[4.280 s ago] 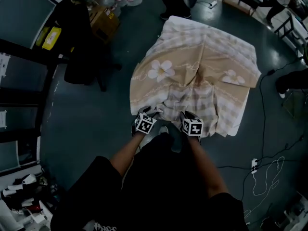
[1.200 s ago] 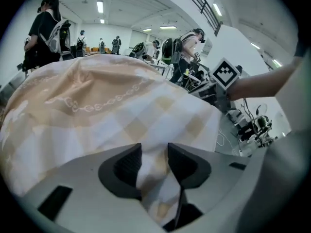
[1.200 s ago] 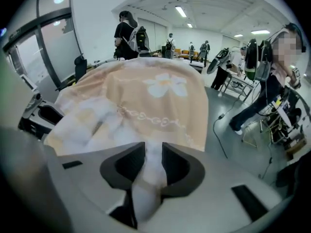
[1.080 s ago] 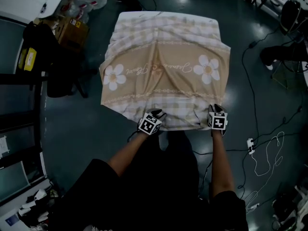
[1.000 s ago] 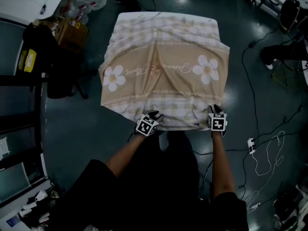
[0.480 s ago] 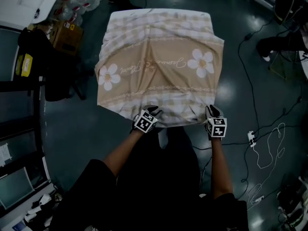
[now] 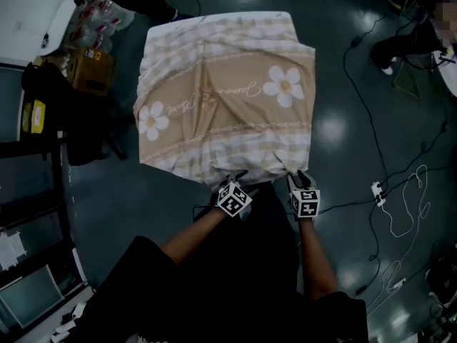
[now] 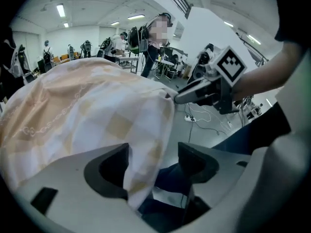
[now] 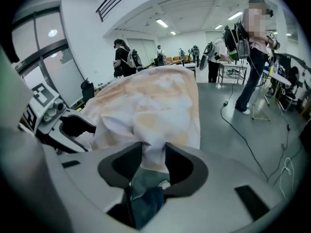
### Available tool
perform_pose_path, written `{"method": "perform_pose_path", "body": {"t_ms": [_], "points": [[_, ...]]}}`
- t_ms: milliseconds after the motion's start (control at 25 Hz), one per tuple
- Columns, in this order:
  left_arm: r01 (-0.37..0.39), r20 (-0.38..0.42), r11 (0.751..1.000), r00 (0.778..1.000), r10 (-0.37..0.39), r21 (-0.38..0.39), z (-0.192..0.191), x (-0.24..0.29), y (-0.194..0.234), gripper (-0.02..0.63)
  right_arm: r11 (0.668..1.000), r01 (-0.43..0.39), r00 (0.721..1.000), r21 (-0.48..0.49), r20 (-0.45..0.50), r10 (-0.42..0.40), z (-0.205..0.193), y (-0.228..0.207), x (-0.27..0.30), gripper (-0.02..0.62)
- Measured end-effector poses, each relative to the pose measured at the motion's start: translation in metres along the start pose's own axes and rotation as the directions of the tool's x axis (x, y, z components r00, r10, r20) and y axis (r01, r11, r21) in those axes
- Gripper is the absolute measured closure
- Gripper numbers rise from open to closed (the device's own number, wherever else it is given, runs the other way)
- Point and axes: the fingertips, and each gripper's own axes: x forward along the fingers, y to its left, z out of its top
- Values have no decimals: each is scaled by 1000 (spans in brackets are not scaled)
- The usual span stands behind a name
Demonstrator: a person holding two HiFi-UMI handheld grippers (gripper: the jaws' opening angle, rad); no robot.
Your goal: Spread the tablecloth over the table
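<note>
Tablecloth [image 7: 228, 113]: draped over the table, whose top is fully hidden; it fills the head view's centre toward 12 o'clock.
Pattern: beige middle band with 2 white flowers [image 7: 284, 86], checked strips at the 12 and 6 o'clock ends.
Lie of cloth: a raised crease runs from the band's centre toward 6 o'clock; the near hem is bunched between the 2 grippers.
Left gripper [image 8: 154, 164]: at the cloth's 6 o'clock edge in the head view [image 7: 235, 179]; jaws stand apart. The hem hangs against the inner face of 1 jaw and clear of the other, so nothing is pinched.
Right gripper [image 9: 153, 161]: at the cloth's 5 o'clock corner in the head view [image 7: 300, 179]; jaws closed tight on a fold of the checked hem.
Spacing: the 2 grippers are near each other, side by side, each showing in the other's view.
Floor: dark and glossy; cables [image 7: 400, 206] lie at 4 o'clock of the table, a cardboard box [image 7: 89, 68] at 10 o'clock.
Background: several people stand well apart from the table, in both gripper views.
</note>
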Motion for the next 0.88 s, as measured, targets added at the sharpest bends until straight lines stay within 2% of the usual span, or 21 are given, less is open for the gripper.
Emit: {"method": "perform_pose_path", "body": {"t_ms": [120, 160, 200, 320, 400, 440, 560, 680, 800, 880], "points": [[-128, -36, 991, 991, 129, 25, 5, 18, 12, 279, 1000, 19, 1000, -4, 4, -19, 8, 4, -1, 486], [-168, -39, 986, 985, 169, 19, 5, 19, 17, 332, 1000, 18, 1000, -6, 16, -18, 10, 8, -4, 500], [-189, -37, 982, 981, 189, 8, 4, 18, 21, 359, 1000, 15, 1000, -6, 27, -15, 11, 13, -9, 510], [-165, -14, 986, 986, 164, -28, 5, 8, 21, 460, 999, -8, 999, -41, 36, 10, 13, 25, -27, 518], [-144, 1, 989, 990, 144, -28, 6, -5, 21, 534, 994, -21, 1000, -106, 1, 21, 8, 31, -36, 527], [-138, 7, 990, 990, 138, -29, 6, -13, 22, 548, 991, -18, 1000, -135, -20, 16, 4, 31, -40, 531], [-124, 33, 991, 991, 126, -54, 4, -35, 28, 558, 983, 6, 998, -182, -52, -16, 2, 22, -53, 546], [-123, 49, 992, 991, 124, -28, 2, -55, 24, 558, 979, 16, 999, -203, -43, -25, 14, 13, -63, 548], [-157, 82, 987, 984, 158, -19, -2, -87, 11, 563, 973, 23, 1000, -230, -6, -25, 31, 13, -85, 549], [-204, 80, 977, 975, 209, -66, -12, -102, 15, 572, 958, 52, 998, -282, -3, -55, 38, 5, -91, 549]]}}
